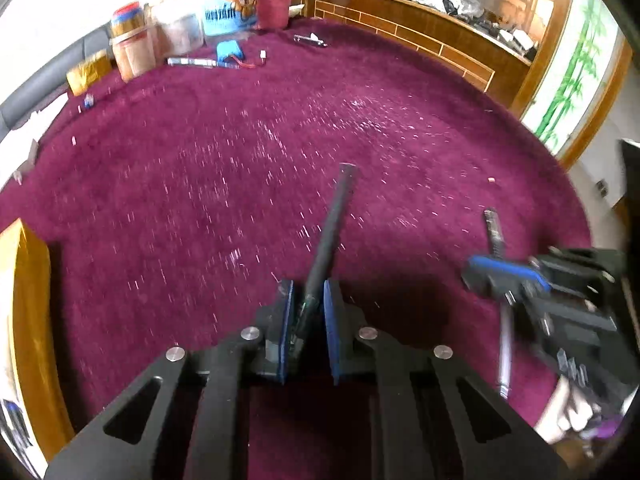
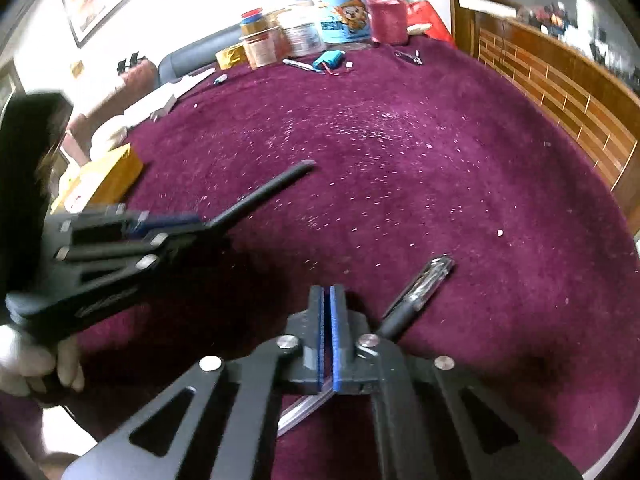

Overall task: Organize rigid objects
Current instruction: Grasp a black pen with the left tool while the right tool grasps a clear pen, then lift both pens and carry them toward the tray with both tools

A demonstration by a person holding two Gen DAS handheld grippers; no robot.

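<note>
Clamping down on a dark pen (image 1: 332, 236), the left gripper (image 1: 307, 312) had it pinched between its blue pads, the barrel jutting forward over the purple cloth (image 1: 240, 152). Beside it the right gripper (image 2: 329, 320) was closed too, a clear-barrelled pen (image 2: 416, 296) pinched crosswise deep in the jaws, its dark grip sticking out to the right and its clear end showing below. So both pens were in hand and off the cloth, but neither was put anywhere yet; where they belong I couldn't tell. Further out, plenty looked unsorted: a blue battery pack (image 2: 329, 58) with loose red leads, a small metal tool (image 2: 408, 56), and another pen-like stick (image 2: 298, 64) lying near the jars and tins (image 2: 304, 28) at the far edge. A yellow box (image 2: 108, 176) sat close to the left hand, something to steer around.
</note>
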